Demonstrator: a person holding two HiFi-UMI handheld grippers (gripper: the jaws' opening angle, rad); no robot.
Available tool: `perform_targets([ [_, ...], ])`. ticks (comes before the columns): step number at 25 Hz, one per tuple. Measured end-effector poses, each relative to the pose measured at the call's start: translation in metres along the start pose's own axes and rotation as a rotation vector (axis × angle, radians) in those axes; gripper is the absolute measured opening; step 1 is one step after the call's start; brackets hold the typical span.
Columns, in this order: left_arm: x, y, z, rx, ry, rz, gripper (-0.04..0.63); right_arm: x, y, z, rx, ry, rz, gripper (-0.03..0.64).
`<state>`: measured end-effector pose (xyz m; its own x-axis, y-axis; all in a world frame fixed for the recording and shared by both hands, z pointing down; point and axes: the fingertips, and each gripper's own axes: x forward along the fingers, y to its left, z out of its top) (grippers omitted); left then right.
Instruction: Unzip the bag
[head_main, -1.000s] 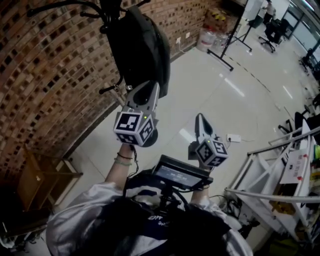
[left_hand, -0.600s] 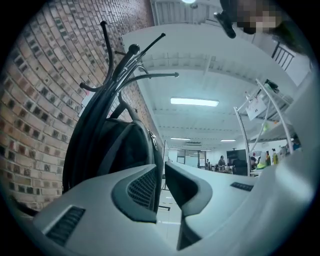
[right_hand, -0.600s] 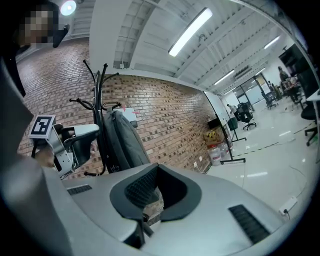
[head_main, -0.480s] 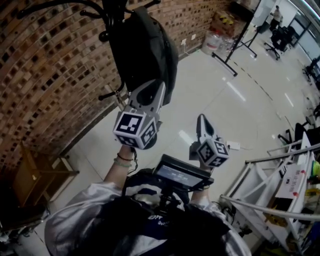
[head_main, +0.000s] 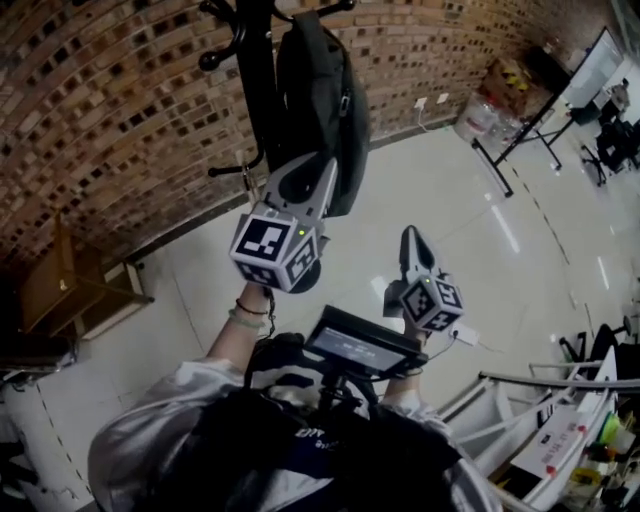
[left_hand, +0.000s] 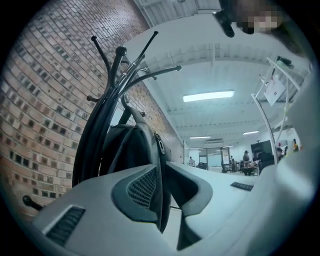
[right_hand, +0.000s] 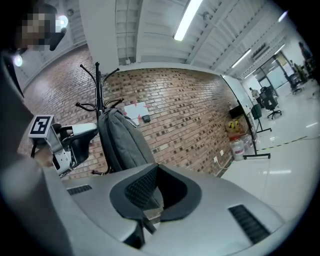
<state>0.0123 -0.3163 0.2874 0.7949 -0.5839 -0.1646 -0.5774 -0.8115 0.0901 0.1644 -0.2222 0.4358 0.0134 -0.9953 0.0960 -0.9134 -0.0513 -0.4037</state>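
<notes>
- Head view: a dark grey bag (head_main: 320, 110) hangs on a coat stand (head_main: 258, 90) against the brick wall (head_main: 120, 110). Bare floor (head_main: 440, 190) opens to the right. The left tongs (head_main: 322, 168) point at its lower part, and the right tongs (head_main: 410, 238) sit lower, well apart.
- Left gripper view: the tongs are narrowly parted and the bag's side edge, with a zip pull (left_hand: 161, 145), shows in the gap.
- Right gripper view: the tongs are closed and empty, with the bag ahead-left.
</notes>
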Motion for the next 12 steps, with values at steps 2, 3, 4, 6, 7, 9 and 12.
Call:
perform_targets([
  [2,0.0,-0.002,-0.001,0.005,-0.002,0.046,0.044,0.002,-0.005,0.004,-0.01,0.017,0.045,-0.009],
  [3,0.0,-0.004,-0.002,0.008,-0.001,0.071,0.044,0.002,-0.007,0.006,-0.013,0.023,0.065,-0.008],
  [4,-0.001,-0.006,-0.002,0.015,-0.002,0.098,0.044,0.002,-0.009,0.007,-0.015,0.028,0.084,-0.008],
  [6,-0.001,-0.01,0.001,0.046,-0.012,0.141,0.044,0.003,-0.015,0.01,-0.018,0.036,0.118,-0.009],
  [7,-0.001,-0.013,0.005,0.069,-0.017,0.155,0.05,0.004,-0.016,0.011,-0.019,0.042,0.134,-0.009],
  [9,0.001,-0.016,0.014,0.124,-0.018,0.18,0.069,0.007,-0.016,0.011,-0.021,0.057,0.17,-0.009],
  [12,0.006,-0.017,0.02,0.246,0.004,0.25,0.074,0.009,-0.013,0.009,-0.025,0.079,0.221,-0.009],
])
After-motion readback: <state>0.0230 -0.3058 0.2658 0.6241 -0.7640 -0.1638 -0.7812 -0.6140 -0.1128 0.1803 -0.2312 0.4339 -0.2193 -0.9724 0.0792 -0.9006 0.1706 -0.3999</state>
